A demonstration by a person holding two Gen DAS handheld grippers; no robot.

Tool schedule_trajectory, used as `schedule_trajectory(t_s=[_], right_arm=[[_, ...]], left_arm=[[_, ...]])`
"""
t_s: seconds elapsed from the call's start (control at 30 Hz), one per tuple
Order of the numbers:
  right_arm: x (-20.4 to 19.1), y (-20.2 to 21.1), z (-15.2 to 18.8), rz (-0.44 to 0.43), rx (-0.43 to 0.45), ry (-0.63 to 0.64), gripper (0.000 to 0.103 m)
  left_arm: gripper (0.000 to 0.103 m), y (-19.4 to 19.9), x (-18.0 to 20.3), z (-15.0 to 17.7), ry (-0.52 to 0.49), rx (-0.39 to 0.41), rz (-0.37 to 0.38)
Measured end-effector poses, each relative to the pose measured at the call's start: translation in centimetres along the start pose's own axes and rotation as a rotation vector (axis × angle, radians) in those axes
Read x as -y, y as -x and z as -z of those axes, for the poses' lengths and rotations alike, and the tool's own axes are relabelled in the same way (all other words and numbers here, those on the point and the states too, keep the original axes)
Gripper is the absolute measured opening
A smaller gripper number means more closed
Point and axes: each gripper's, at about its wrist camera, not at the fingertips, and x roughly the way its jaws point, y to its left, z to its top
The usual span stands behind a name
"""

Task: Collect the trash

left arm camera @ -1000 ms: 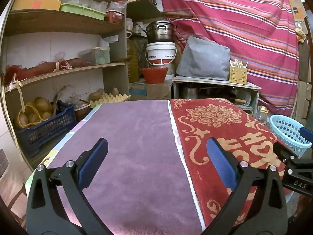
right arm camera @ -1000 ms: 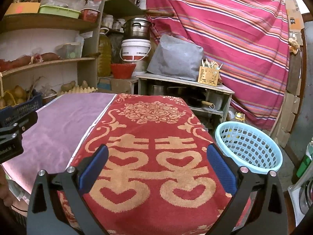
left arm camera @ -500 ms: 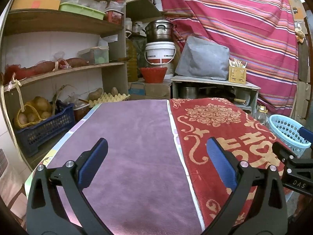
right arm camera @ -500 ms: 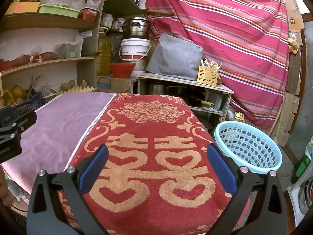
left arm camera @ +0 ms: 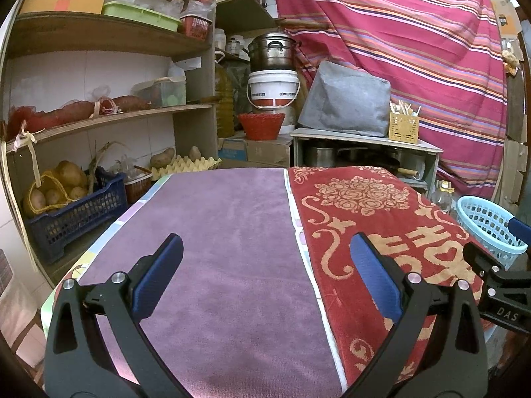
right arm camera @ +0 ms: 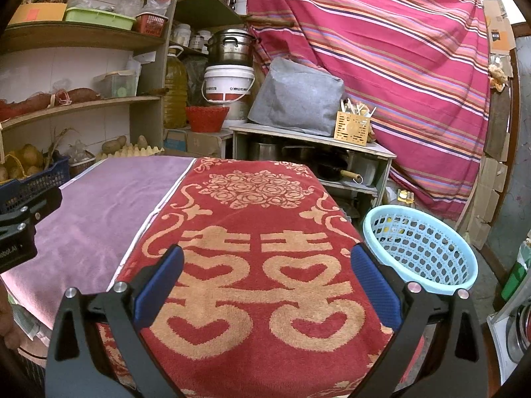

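My left gripper [left arm camera: 265, 258] is open and empty, held above the purple towel [left arm camera: 225, 238] on the table. My right gripper [right arm camera: 267, 260] is open and empty above the red towel with gold patterns [right arm camera: 262, 232]. A light blue plastic basket [right arm camera: 419, 252] stands on the floor just right of the table; it also shows in the left wrist view [left arm camera: 488, 229]. I see no trash on the towels. The right gripper's body shows at the right edge of the left wrist view [left arm camera: 501, 285].
Wooden shelves [left arm camera: 99, 116] with potatoes, crates and boxes stand at the left. A low cabinet [right arm camera: 312, 152] with a grey cover, a bucket and a pot stands behind the table. A striped red cloth [right arm camera: 398, 66] hangs at the back.
Both grippers stay open and nearly still; the views shift only slightly.
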Motion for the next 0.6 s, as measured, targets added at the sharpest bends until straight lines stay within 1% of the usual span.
schedule_trajectory(t_s=[0.6], right_arm=[[-0.09,0.07,0.03,0.004,0.001,0.004,0.098]], left_arm=[[0.098,-0.01,-0.27,-0.25,0.010,0.009,-0.007]])
